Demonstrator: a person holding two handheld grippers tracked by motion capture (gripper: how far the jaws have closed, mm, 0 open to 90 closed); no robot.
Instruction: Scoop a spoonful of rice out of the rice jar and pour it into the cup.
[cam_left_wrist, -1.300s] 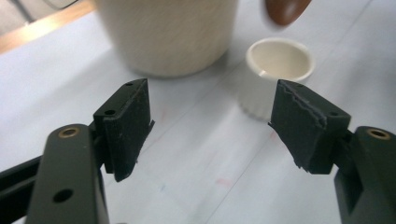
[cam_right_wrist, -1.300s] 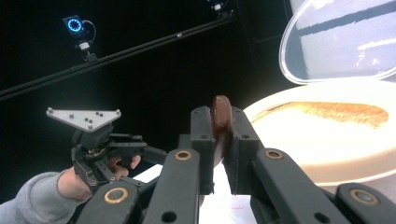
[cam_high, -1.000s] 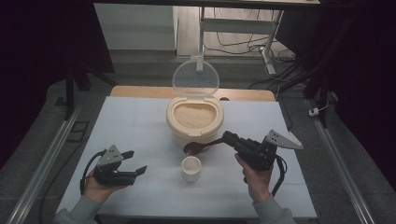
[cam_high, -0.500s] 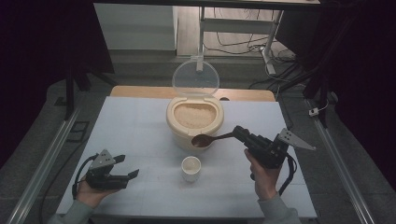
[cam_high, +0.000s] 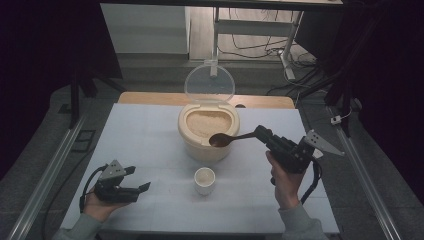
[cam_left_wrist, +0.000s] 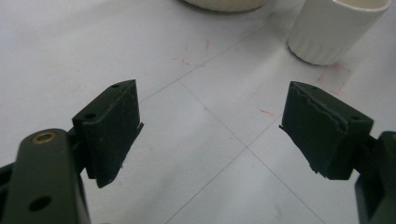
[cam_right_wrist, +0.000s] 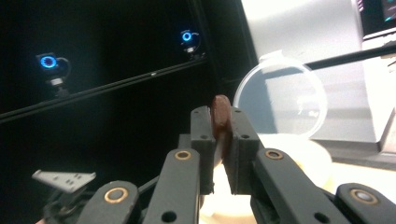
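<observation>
Brown wood marks the spoon (cam_high: 231, 138), clamped by its handle in the right claw (cam_high: 261, 133), whose jaws press together on it. The spoon's bowl hangs over the near rim of the tub (cam_high: 208, 131), a beige container filled with pale grain; its clear round lid (cam_high: 209, 83) stands hinged upright behind it. In the right gripper view the spoon (cam_right_wrist: 220, 116) is seen edge-on between the two black jaws of the right claw (cam_right_wrist: 220, 140), with the lid (cam_right_wrist: 280, 100) beyond.

A small white cup (cam_high: 204, 180) stands on the surface (cam_high: 150, 135) just in front of the tub, apart from both claws. The left claw (cam_high: 137, 180) rests low at the near left of the surface, well apart from the cup and pointing toward it. Its jaws have just been opening and now stand wide apart with nothing between them. The left gripper view shows bare surface between the jaws of the left claw (cam_left_wrist: 210, 135), with the cup (cam_left_wrist: 334, 28) at the upper right.
</observation>
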